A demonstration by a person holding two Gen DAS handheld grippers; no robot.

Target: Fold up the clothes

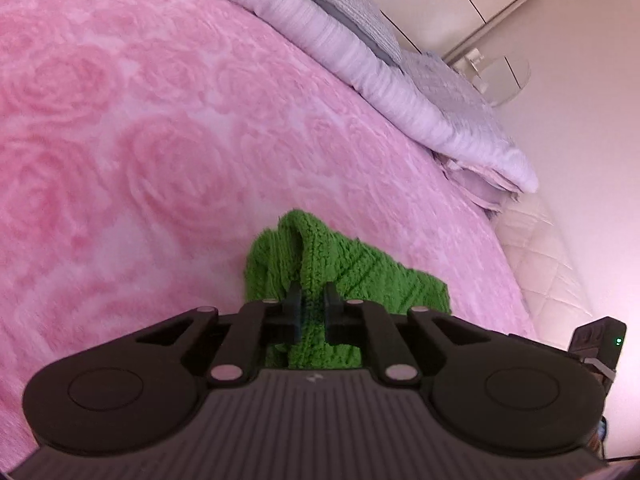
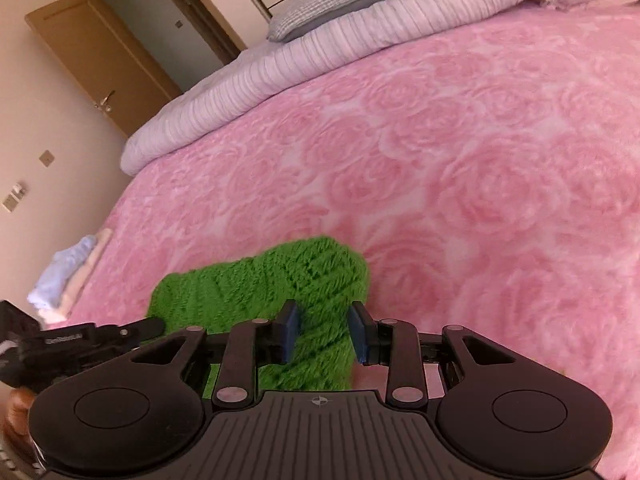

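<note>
A green knitted garment (image 1: 320,264) lies bunched on the pink rose-patterned bedspread (image 1: 160,140). My left gripper (image 1: 313,300) is shut on a raised fold of it, the knit pinched between the black fingers. In the right wrist view the same green garment (image 2: 280,280) runs between the blue-padded fingers of my right gripper (image 2: 323,320). Those jaws stand apart around the knit and do not press it. The other gripper's body (image 2: 80,340) shows at the left of that view.
A folded lilac quilt (image 1: 380,80) and grey pillow (image 1: 344,12) lie along the head of the bed. A small stack of folded pale clothes (image 2: 68,276) sits at the bed's left edge. A brown door (image 2: 100,60) and wardrobe stand beyond.
</note>
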